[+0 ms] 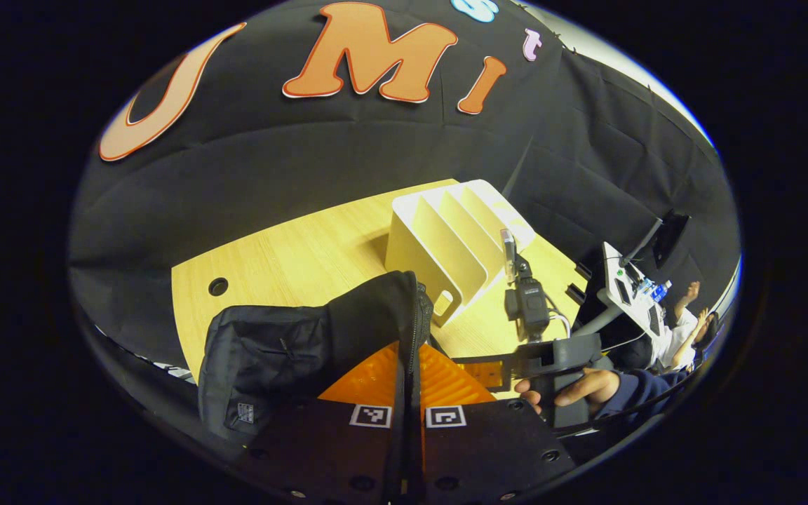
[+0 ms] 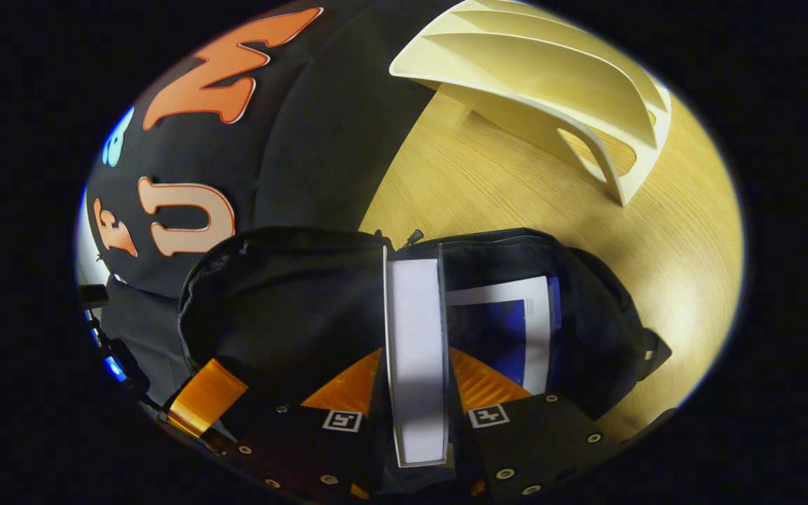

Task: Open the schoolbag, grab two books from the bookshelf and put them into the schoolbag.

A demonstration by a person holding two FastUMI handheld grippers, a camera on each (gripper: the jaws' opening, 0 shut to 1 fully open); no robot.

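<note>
Step in hand, as judged: the second book is going into the schoolbag (image 2: 292, 294). One book with a blue cover (image 2: 509, 330) already sits inside the open mouth, just to the outer side of the right gripper (image 2: 414, 372).

Right gripper: clenched on a white-edged book (image 2: 414, 337), both fingers pressing its covers, page edge facing the camera. The book stands upright between the fingers and reaches forward into the bag's opening, beside the blue-covered one.

Left gripper (image 1: 407, 372): fingers drawn nearly together, grasping the schoolbag's zippered rim (image 1: 414, 315) and holding it up from the wooden table (image 1: 292, 252). The fabric runs straight between the fingers.

The bookshelf (image 1: 446, 245), a pale slotted rack, stands beyond both grippers on the table; its slots look vacant.

Next move, as judged: lower the held book fully past the rim, keep the left grasp firm so the mouth stays wide, then release. Risk: the book's corner catching on the zipper edge.
</note>
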